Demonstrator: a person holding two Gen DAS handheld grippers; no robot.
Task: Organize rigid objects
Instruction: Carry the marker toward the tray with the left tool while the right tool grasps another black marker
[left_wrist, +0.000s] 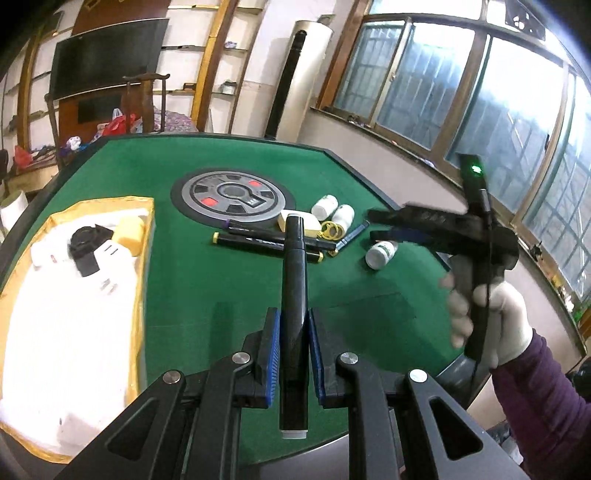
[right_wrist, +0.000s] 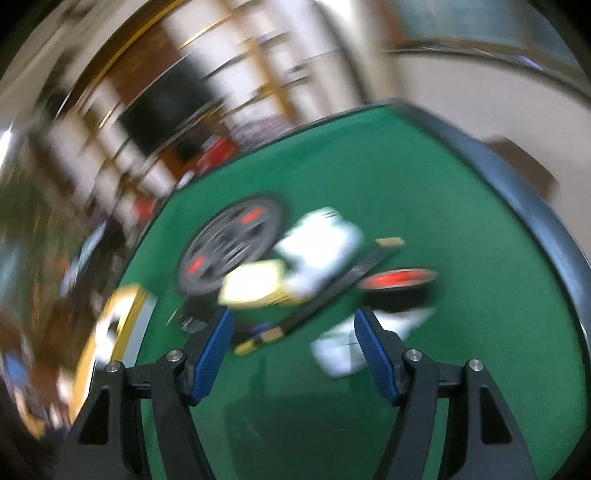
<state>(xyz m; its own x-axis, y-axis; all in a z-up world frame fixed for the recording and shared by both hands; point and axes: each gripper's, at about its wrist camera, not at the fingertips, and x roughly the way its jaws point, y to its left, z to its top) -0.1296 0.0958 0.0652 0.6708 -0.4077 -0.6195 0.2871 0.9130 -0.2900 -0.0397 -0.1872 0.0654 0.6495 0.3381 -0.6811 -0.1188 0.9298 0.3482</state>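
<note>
Between ribbed blue left fingers (left_wrist: 294, 354), a glossy black cylindrical marker (left_wrist: 294, 295); right fingers (right_wrist: 293, 354) spread, empty.

Sharp and evenly lit in the left wrist view, with daylight from the windows (left_wrist: 461, 88) at right. Overexposed, nearly blank white inside the tray (left_wrist: 55, 325). Strong fisheye bending and dark corners. Heavy motion blur across the whole right wrist view, table (right_wrist: 388, 177) included.

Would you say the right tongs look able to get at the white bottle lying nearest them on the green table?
Probably yes: the right tongs are open and empty, and the white bottle lies apart from the marker pile with bare green table beside it. The right wrist view is blurred, so alignment is uncertain.
</note>
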